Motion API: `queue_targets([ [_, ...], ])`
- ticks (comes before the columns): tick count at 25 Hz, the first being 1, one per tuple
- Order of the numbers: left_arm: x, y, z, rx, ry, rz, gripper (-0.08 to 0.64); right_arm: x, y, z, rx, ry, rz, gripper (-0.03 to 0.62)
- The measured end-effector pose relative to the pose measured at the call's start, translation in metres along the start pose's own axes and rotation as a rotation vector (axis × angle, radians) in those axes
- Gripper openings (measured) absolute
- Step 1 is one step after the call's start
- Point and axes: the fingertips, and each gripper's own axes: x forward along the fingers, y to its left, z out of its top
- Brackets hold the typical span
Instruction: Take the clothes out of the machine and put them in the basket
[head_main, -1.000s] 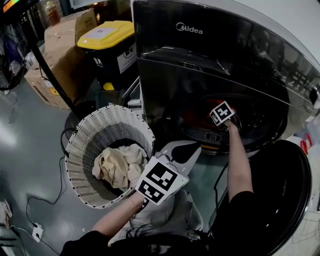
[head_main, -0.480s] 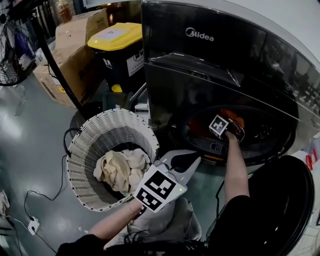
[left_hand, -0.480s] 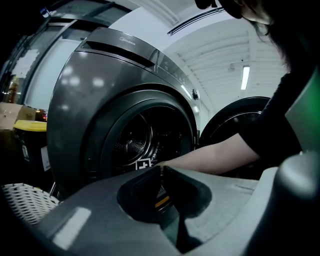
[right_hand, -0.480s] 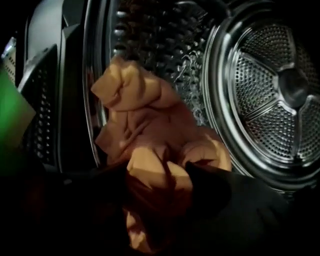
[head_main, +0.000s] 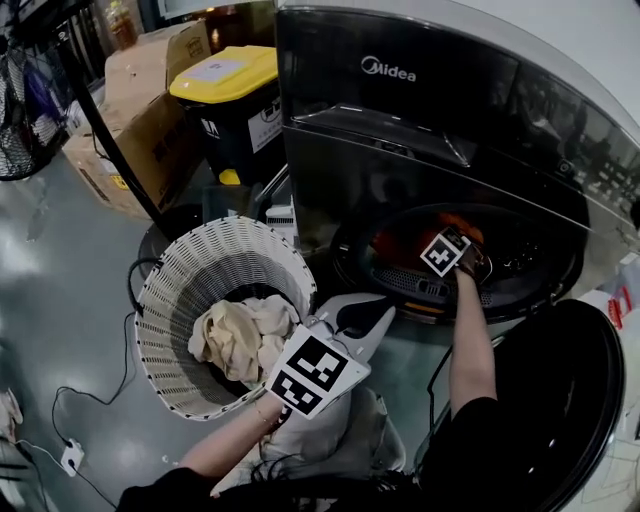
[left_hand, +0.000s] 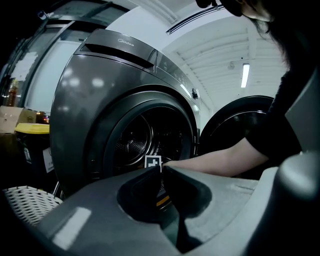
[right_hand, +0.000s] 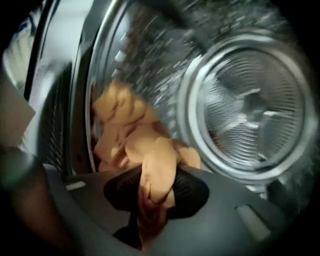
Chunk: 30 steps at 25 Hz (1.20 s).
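The grey washing machine stands open at the front. An orange garment lies at the mouth of the steel drum, and it also shows in the head view as the orange garment. My right gripper is shut on a fold of it, and from above this right gripper reaches into the drum opening. My left gripper hovers between basket and machine. Seen from its own camera, the left gripper is shut on nothing. The white woven basket holds cream clothes.
The round black machine door hangs open at the lower right. A black bin with a yellow lid and cardboard boxes stand behind the basket. Cables and a white plug lie on the floor at the left.
The right gripper stays at the drum mouth and has barely shifted. The left gripper holds its place by the basket. The head view has moved a little.
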Motion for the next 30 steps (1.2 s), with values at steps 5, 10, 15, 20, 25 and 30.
queue_targets([
  [5,-0.008,-0.003,0.008,0.003,-0.023,0.001,0.018,-0.055,-0.017,0.027,0.382,-0.297,-0.109,0.122],
  [10,-0.023,-0.008,0.011,0.011,-0.033,0.000,0.018,-0.105,0.001,0.017,0.560,-0.413,-0.197,0.118],
  [15,-0.035,-0.004,0.012,0.001,-0.045,0.022,0.018,-0.161,0.016,0.021,0.647,-0.542,-0.249,0.117],
  [20,-0.051,0.000,0.013,-0.014,-0.057,0.034,0.018,-0.230,0.024,0.040,0.666,-0.692,-0.262,0.115],
  [25,-0.068,0.010,0.019,0.001,-0.079,0.064,0.018,-0.297,0.032,0.058,0.636,-0.813,-0.247,0.115],
  [30,-0.087,0.010,0.027,0.016,-0.093,0.076,0.018,-0.347,0.044,0.072,0.577,-0.864,-0.261,0.115],
])
